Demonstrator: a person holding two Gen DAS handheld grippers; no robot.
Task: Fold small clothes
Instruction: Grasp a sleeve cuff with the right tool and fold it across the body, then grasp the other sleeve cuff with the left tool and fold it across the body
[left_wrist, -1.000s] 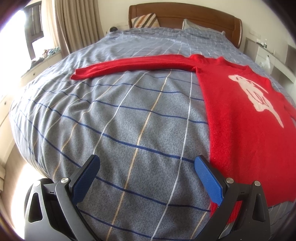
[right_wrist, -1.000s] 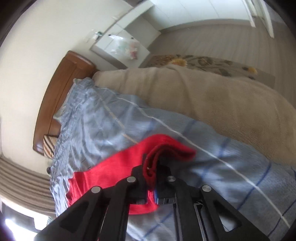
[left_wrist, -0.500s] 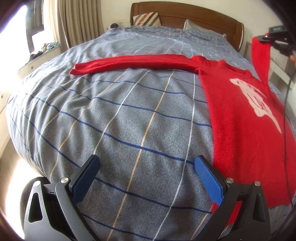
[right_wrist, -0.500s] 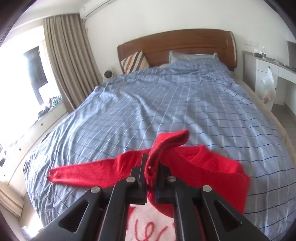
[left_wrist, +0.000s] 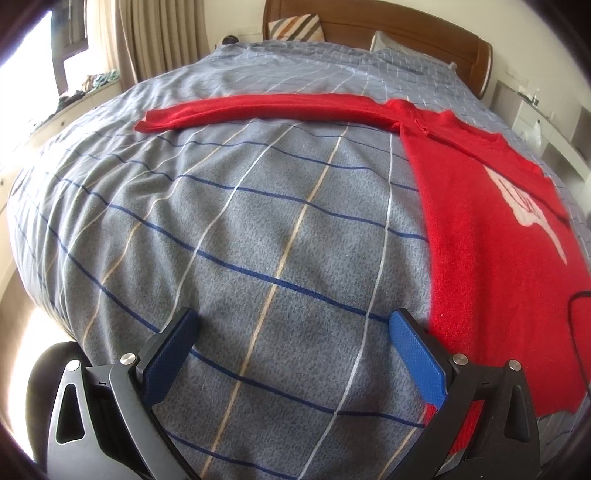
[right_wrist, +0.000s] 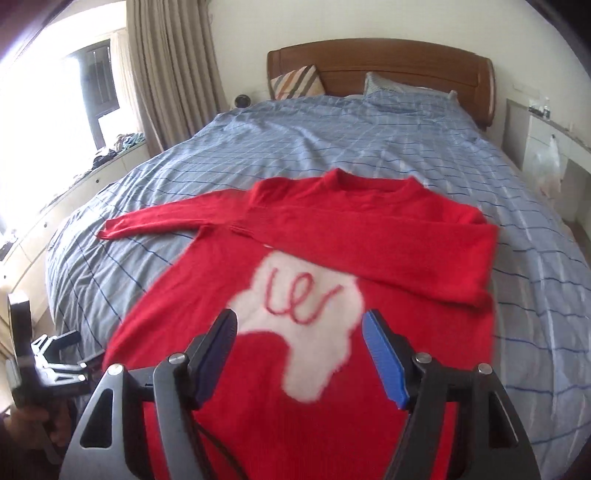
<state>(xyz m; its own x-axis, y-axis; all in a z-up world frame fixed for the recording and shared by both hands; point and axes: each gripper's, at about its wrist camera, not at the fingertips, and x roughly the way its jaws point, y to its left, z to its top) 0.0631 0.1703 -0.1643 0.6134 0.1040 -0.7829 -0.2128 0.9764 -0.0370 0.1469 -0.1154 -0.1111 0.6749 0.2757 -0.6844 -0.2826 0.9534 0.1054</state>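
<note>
One sleeve (right_wrist: 373, 243) folded across red sweater (right_wrist: 229, 295) | right tongs (right_wrist: 299, 350) just opening, empty | left tongs (left_wrist: 291, 354) wide, empty | next: grip outstretched sleeve (left_wrist: 258, 109).

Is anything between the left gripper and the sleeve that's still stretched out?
Nothing visible. Only bare checked bedspread lies between the open left gripper and the outstretched sleeve of the red sweater.

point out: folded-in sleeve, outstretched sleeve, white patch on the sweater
folded-in sleeve (right_wrist: 388, 243), right wrist view, mid-length where it crosses the chest.
outstretched sleeve (left_wrist: 258, 107), left wrist view, middle of its length.
white patch (right_wrist: 306, 325), right wrist view, centre, just below the red squiggle.
</note>
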